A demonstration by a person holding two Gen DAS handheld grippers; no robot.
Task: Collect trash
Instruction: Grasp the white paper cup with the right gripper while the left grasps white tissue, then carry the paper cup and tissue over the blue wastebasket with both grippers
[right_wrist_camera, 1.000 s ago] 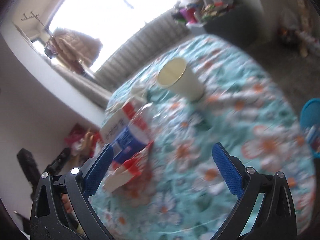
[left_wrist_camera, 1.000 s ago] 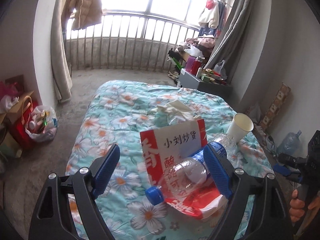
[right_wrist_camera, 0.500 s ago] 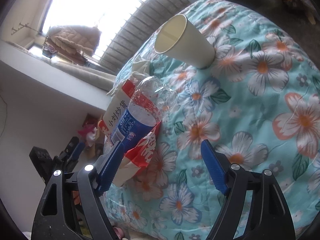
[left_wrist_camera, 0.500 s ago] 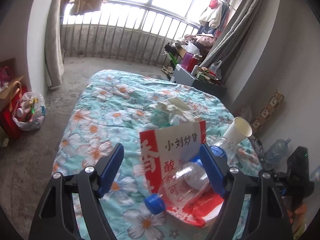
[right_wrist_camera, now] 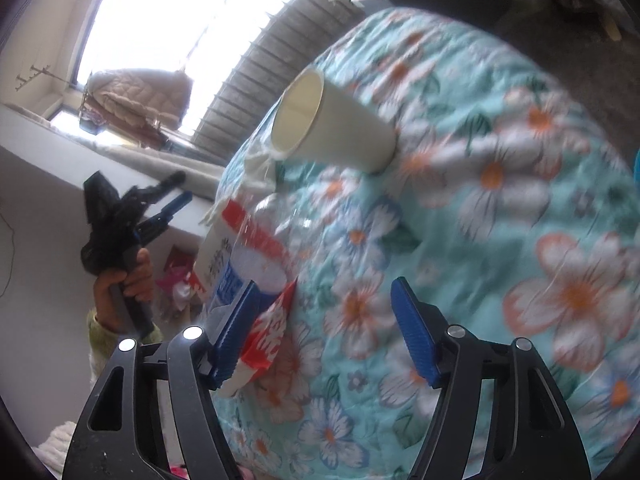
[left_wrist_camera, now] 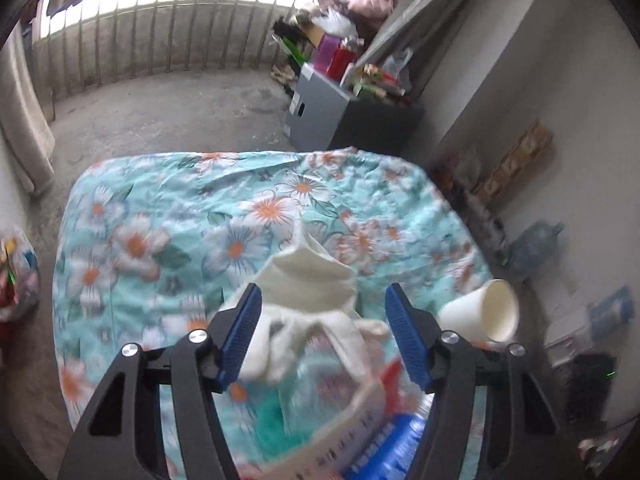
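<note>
Two grippers are in view over a table covered by a floral cloth (left_wrist_camera: 168, 240). I read the left gripper (left_wrist_camera: 324, 336) as part-open: its jaws have just been closing, and the crumpled white tissue (left_wrist_camera: 308, 292) sits between the blue pads. I cannot tell whether the pads touch it, since the picture is blurred there. From the right wrist view, the left gripper (right_wrist_camera: 164, 208) appears raised beside the table edge, held by a hand (right_wrist_camera: 124, 292) in a pale sleeve.

The right gripper (right_wrist_camera: 324, 332) is also part-open, and its jaws have just been closing. Bare cloth lies between them. Its left pad stands in front of the red and white snack bag (right_wrist_camera: 264, 340), and contact cannot be confirmed.

Trash positions:
- White paper cup (right_wrist_camera: 332, 124): lying on its side on the cloth, mouth toward the window, well ahead of the right gripper.
- Clear plastic bottle (right_wrist_camera: 256, 252) with a blue label: lying on the snack bag, near the right gripper's left pad.
- Tissue: beyond the bag, nearer the window.

From the left wrist view, the cup (left_wrist_camera: 480, 312) lies just right of the right pad. A grey cabinet (left_wrist_camera: 324, 116) stands beyond the table.
</note>
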